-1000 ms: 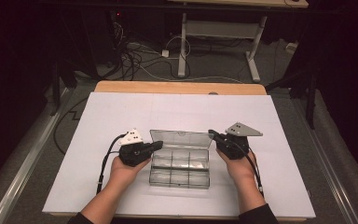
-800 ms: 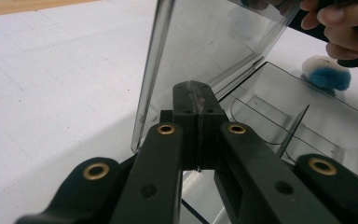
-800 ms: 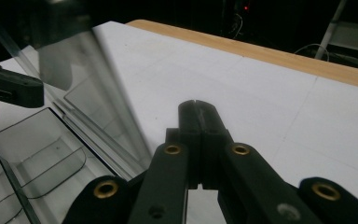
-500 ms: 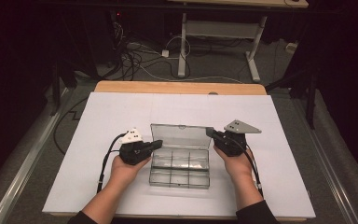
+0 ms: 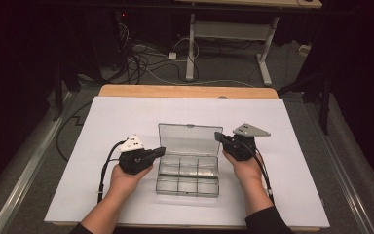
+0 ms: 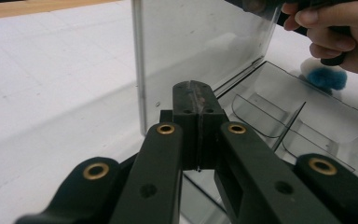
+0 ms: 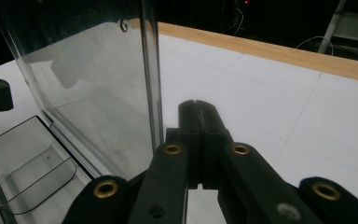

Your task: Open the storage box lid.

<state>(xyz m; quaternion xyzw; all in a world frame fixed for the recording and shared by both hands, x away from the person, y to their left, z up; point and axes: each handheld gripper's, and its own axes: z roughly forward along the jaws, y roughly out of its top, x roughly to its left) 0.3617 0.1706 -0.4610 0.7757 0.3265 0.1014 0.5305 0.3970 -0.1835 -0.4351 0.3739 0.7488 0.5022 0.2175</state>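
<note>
Clear plastic compartment box (image 5: 189,168), lid (image 5: 190,139) upright. Left gripper (image 5: 159,151) and right gripper (image 5: 217,136), jaws pressed together, flank it; push both lid edges evenly.

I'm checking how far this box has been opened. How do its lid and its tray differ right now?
The lid stands raised at the far edge; the tray lies flat on the white table. The lid is one plain pane; the tray is split into compartments. Both are clear plastic, between the shut left gripper and right gripper.
</note>
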